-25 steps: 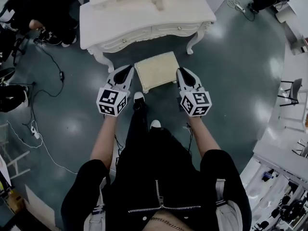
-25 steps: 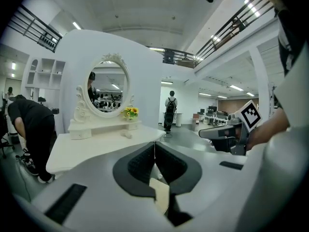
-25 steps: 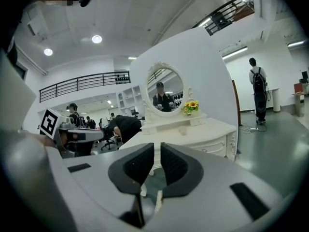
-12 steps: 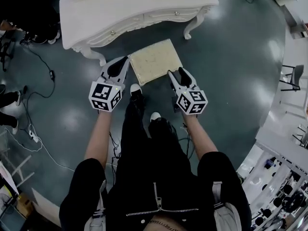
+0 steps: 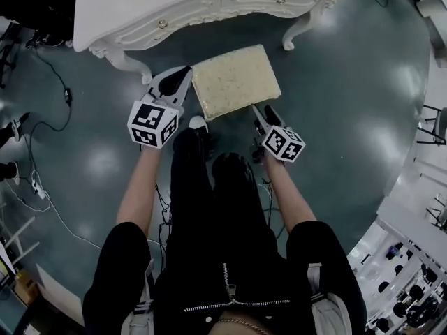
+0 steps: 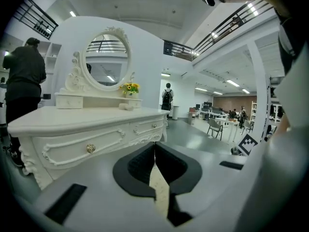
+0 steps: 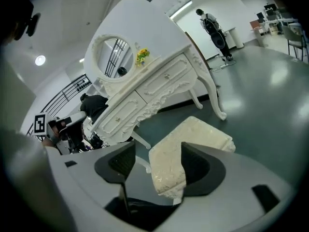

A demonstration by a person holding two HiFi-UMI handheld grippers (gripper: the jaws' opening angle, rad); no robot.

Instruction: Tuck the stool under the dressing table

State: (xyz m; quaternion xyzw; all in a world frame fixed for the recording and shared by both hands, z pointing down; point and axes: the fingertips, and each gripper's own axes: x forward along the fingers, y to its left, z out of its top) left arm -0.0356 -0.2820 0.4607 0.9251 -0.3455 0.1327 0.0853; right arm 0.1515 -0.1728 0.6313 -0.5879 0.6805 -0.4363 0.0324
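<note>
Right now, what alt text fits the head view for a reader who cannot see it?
Seen from above, a cream cushioned stool stands on the dark floor just in front of a white dressing table, not yet under it. A person bends over it, left gripper along its left edge, right gripper at its near right corner.

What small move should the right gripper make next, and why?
Probably close the right gripper on the near corner of the stool: its jaws, which have just been opening, straddle that corner without pressing it, and the stool stands outside the dressing table.
</note>
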